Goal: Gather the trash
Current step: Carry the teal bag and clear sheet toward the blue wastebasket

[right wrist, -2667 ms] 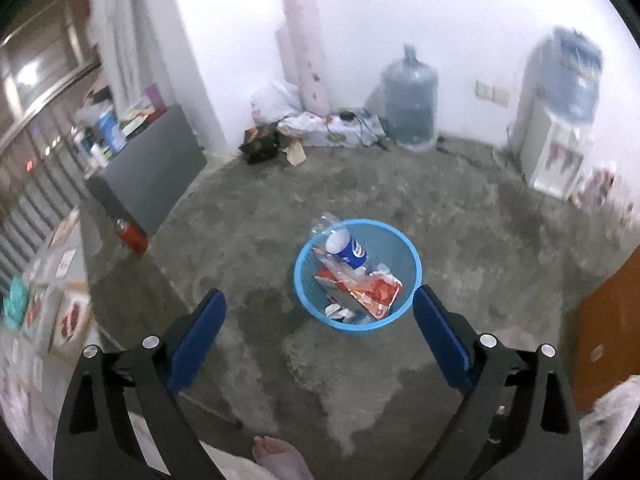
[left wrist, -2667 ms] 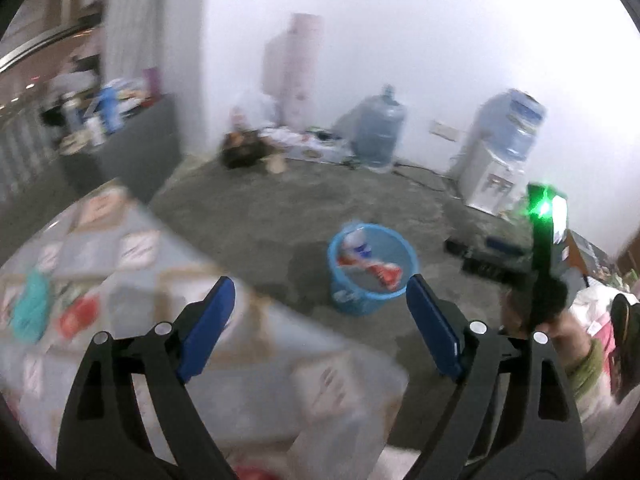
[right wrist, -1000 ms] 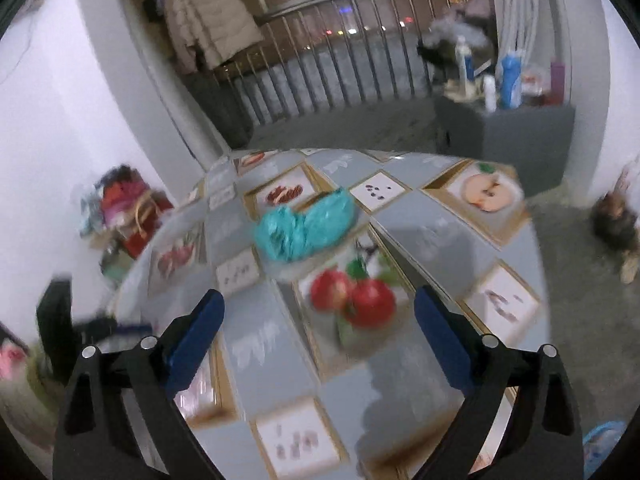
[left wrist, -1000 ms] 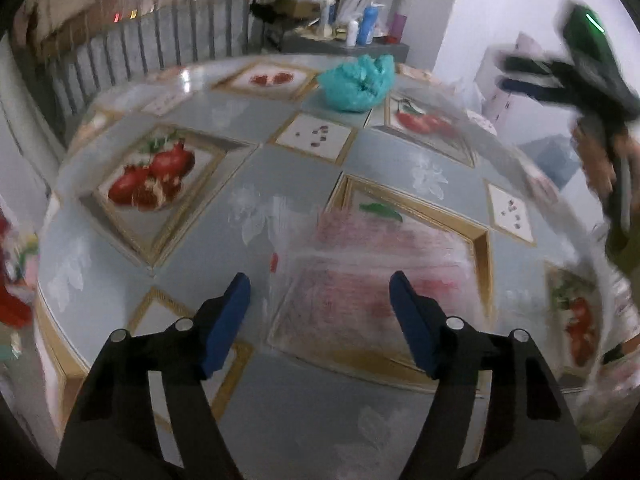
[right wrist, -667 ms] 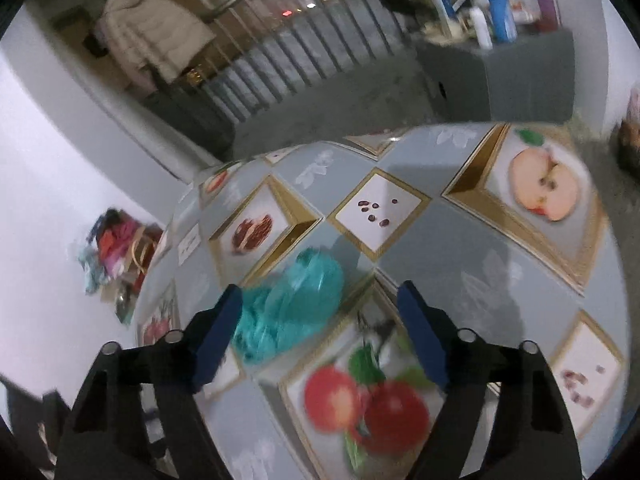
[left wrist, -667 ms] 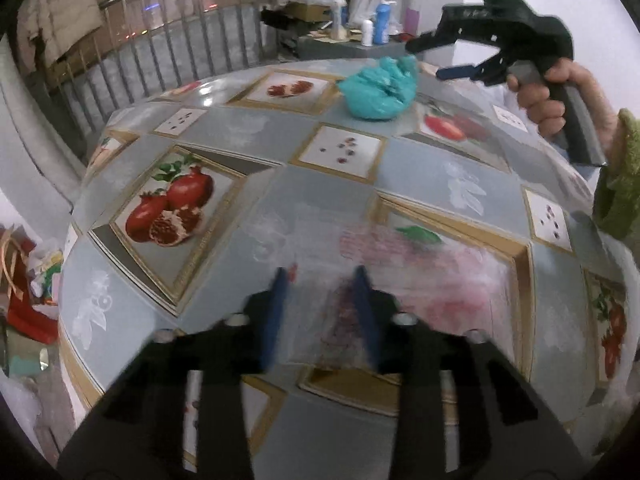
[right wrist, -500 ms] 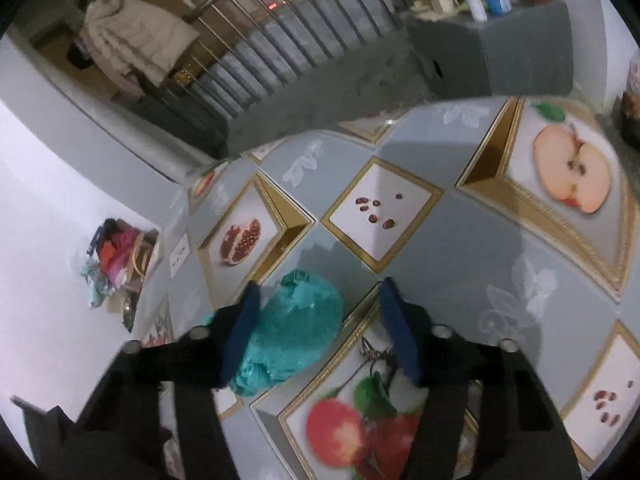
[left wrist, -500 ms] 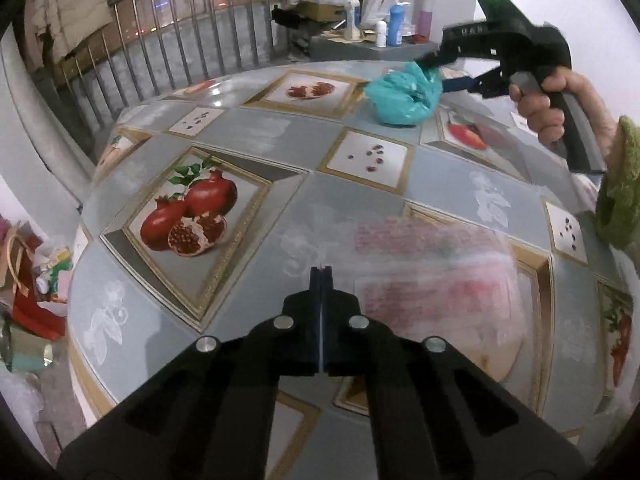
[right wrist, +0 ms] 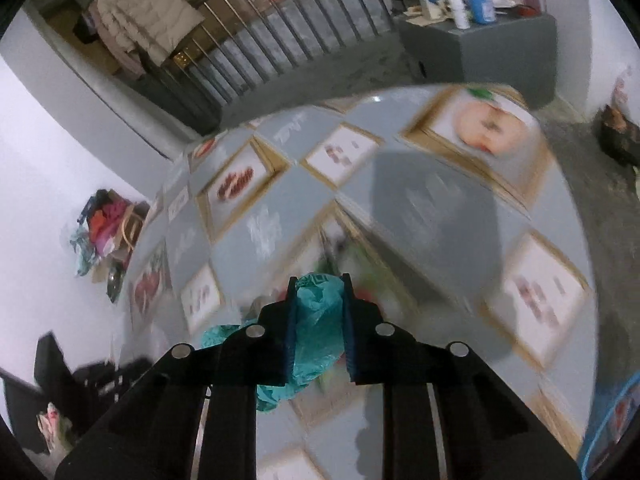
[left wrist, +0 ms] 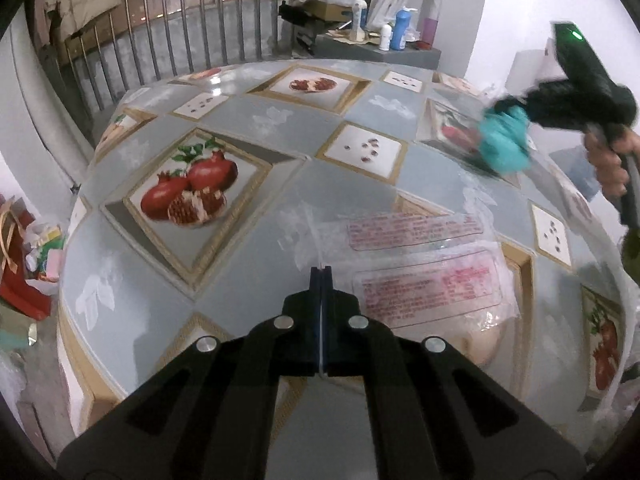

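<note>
A clear plastic bag [left wrist: 424, 276] with red print lies flat on the fruit-patterned table [left wrist: 256, 128]. My left gripper [left wrist: 321, 270] is shut, its tips pinching the bag's left edge. A crumpled teal plastic bag [right wrist: 316, 320] fills the gap between my right gripper's [right wrist: 319, 280] blue pads, whose jaws are still closing on it. In the left wrist view the right gripper [left wrist: 496, 110], held by a hand [left wrist: 608, 164], has the teal bag [left wrist: 504, 144] at the table's far right, blurred by motion.
A blue bin [right wrist: 612, 420] shows at the lower right edge, on the floor beside the table. A grey cabinet [right wrist: 480, 36] with bottles stands beyond the table near a metal railing [left wrist: 180, 40]. Bags and clutter [left wrist: 24, 248] lie on the floor at left.
Both grippers swung from the bin to the table. The left closed on the clear bag's edge. The right came down over the teal bag and closed around it, shifting it rightward.
</note>
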Demonstrator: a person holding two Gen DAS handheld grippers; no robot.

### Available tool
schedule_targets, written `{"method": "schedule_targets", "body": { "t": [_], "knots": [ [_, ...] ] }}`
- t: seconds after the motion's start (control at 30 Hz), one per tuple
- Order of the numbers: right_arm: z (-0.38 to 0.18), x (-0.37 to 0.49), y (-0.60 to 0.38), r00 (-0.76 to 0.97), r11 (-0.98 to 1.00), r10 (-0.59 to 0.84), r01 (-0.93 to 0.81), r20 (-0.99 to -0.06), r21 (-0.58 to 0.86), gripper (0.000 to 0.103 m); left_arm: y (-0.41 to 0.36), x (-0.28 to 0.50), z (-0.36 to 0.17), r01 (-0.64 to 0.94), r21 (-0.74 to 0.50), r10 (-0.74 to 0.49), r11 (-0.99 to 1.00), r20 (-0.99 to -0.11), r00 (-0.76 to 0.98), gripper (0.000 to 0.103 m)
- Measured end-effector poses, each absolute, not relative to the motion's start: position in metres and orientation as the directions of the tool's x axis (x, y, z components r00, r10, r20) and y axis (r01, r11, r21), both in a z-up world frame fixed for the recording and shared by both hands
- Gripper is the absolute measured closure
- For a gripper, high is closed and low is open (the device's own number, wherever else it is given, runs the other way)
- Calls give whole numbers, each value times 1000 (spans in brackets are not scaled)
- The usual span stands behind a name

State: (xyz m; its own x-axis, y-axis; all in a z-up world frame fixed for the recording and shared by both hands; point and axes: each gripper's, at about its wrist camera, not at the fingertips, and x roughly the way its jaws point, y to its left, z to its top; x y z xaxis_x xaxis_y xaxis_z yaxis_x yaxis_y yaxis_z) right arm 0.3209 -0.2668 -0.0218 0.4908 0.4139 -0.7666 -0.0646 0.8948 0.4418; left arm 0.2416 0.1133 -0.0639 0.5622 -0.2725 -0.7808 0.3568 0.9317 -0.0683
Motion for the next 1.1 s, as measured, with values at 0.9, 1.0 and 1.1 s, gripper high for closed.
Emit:
{"method": "schedule_targets", "body": {
  "t": [0.9, 1.0, 1.1],
  "knots": [
    [-7, 96, -299, 614, 887, 292, 113, -733, 448, 84, 94, 129, -21, 380, -188, -396, 906, -698, 597, 103],
    [6, 87, -304, 654, 889, 271, 112, -707, 444, 84, 90, 128, -5, 402, -193, -419, 895, -671, 611, 103],
    [20, 75, -316, 695, 885, 242, 129, -677, 448, 84, 84, 128, 12, 437, -193, -450, 879, -641, 622, 103]
  ]
}}
